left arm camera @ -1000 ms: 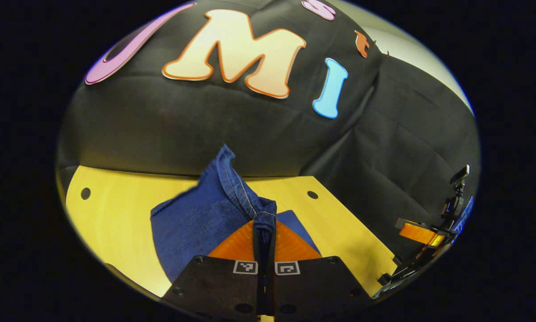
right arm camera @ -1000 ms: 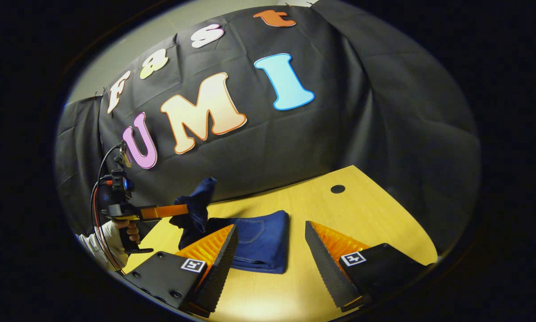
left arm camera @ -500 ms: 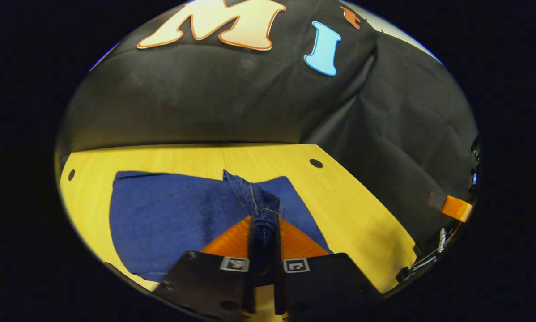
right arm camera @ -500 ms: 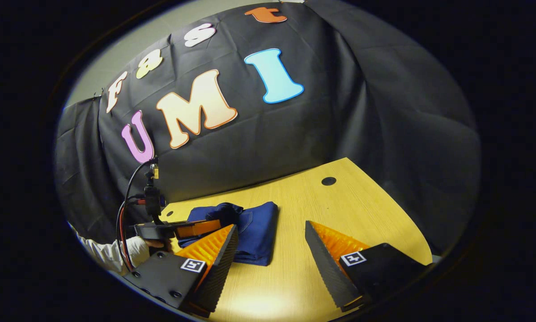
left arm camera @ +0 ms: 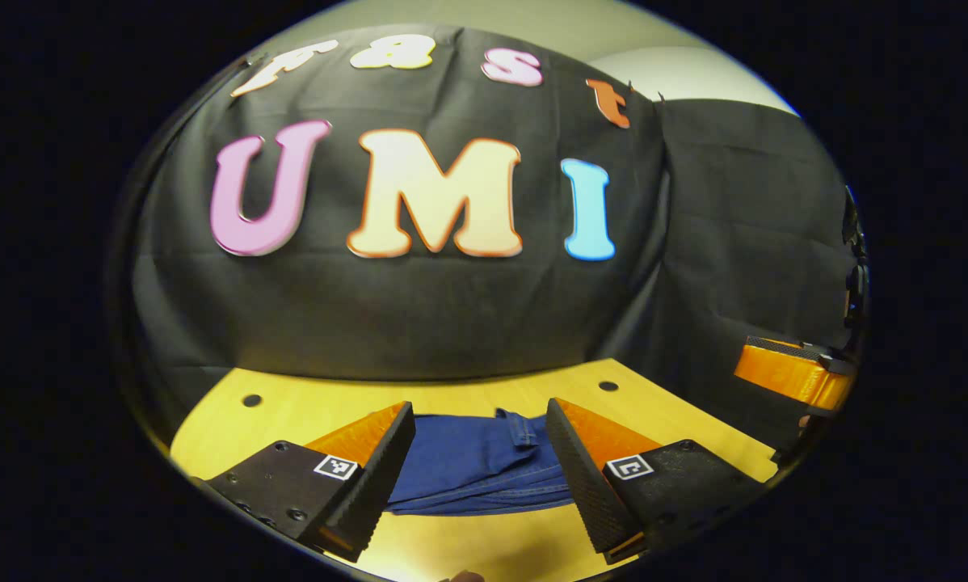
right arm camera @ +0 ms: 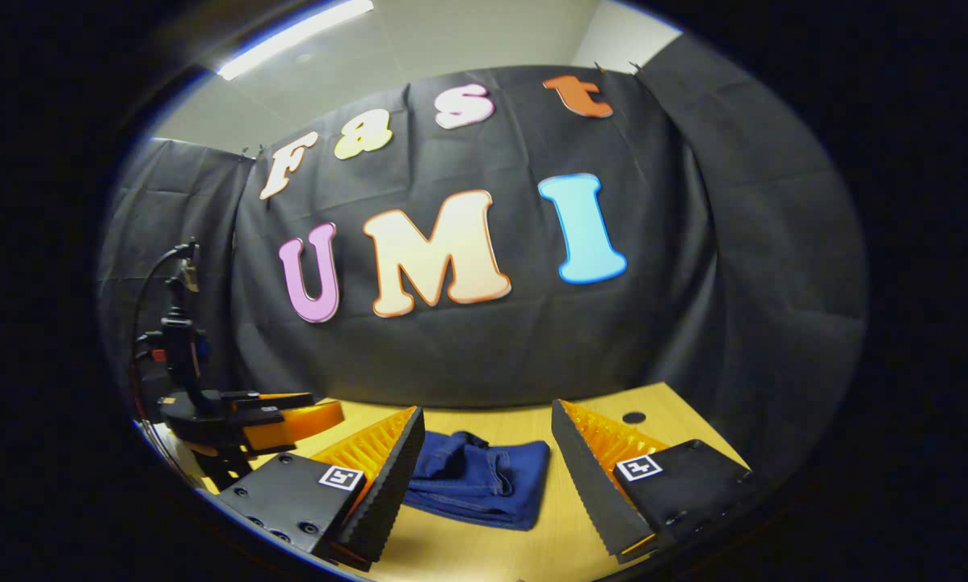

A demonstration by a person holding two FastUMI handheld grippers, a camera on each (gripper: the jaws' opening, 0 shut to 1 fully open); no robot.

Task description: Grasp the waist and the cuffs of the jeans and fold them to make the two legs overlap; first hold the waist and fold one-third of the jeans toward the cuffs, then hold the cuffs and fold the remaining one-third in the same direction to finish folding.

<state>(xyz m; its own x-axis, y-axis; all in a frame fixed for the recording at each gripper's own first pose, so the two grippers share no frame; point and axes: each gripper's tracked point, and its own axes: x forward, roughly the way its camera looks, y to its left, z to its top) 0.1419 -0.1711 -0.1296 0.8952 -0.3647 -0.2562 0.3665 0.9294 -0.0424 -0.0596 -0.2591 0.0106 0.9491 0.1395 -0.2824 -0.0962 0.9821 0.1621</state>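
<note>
**A:** In the left gripper view, where did things stand?

**B:** The left hand-held gripper (left arm camera: 480,449) was released, its fingers spread wide with nothing between them. The jeans (left arm camera: 484,469) lay folded on the tabletop (left arm camera: 290,412), just ahead of and below the fingertips, seen through the gap between them. A bit of cloth, perhaps a belt loop, stood up at the far edge of the bundle; I couldn't tell more.

**A:** So what would doing this step well have meant?

**B:** To my eye the folding looked finished or nearly so. The sound move was to draw back level and clear, without a fingertip catching the top layer and dragging the fold open.

**A:** And its pose?

**B:** It was held low and roughly level, pointing across the tabletop at the booth wall. The other hand-held gripper (left arm camera: 791,376) showed far off to its right, raised.

**A:** The right gripper view?

**B:** The right hand-held gripper (right arm camera: 488,453) was released too, fingers wide apart and empty. The jeans (right arm camera: 484,485) lay between and ahead of its fingertips, nearer its left finger, top layer a little rumpled. If tidying were wanted, I'd have pressed that rumple flat rather than regrasp.

**A:** Pose?

**B:** Low and level, aimed at the wall. The left hand-held gripper (right arm camera: 290,420) hung off to its left, above the tabletop, apart from the jeans.
</note>
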